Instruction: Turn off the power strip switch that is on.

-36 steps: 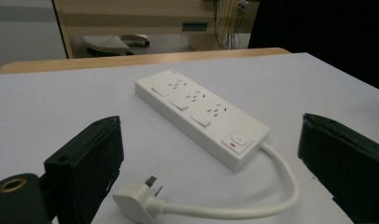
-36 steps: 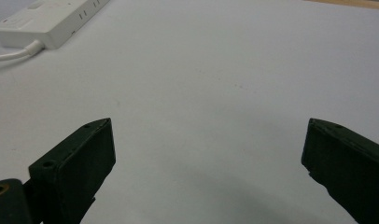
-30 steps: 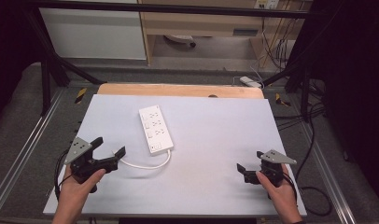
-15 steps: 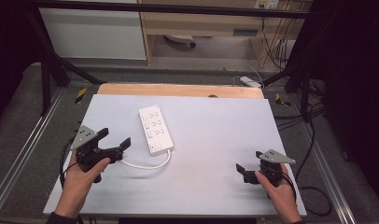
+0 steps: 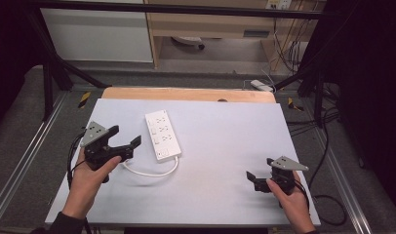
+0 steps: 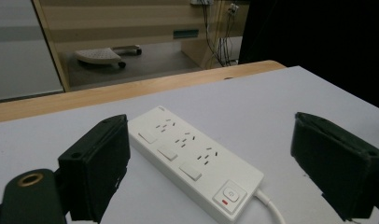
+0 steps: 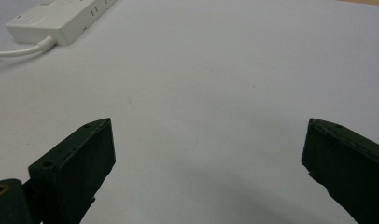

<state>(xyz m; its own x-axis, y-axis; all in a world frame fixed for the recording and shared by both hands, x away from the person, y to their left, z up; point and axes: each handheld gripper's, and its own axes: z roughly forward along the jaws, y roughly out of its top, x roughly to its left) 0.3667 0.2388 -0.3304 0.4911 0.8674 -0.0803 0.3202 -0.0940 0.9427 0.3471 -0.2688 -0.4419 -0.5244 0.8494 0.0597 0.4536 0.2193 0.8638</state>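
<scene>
A white power strip (image 5: 162, 135) with three sockets and a switch lies on the light grey table top (image 5: 225, 131), left of centre. Its white cable (image 5: 152, 171) loops off the near end. My left gripper (image 5: 125, 135) hovers just left of the strip and points at it. Its jaws are open and have just been closing slightly, with nothing between them. In the left gripper view the power strip (image 6: 192, 161) lies ahead of the left gripper (image 6: 211, 128). My right gripper (image 5: 253, 180) rests open at the table's near right, over bare surface (image 7: 208, 128); the power strip (image 7: 61, 18) is far off.
A wooden strip (image 5: 186, 93) borders the table's far edge. Metal frame rails (image 5: 25, 156) run along both sides. Cables (image 5: 327, 209) and a white adaptor (image 5: 262, 85) lie on the floor at the right. Cabinets stand beyond the table.
My left gripper has risen and moved forward and right, closer to the power strip. The right gripper and the strip have stayed put.
</scene>
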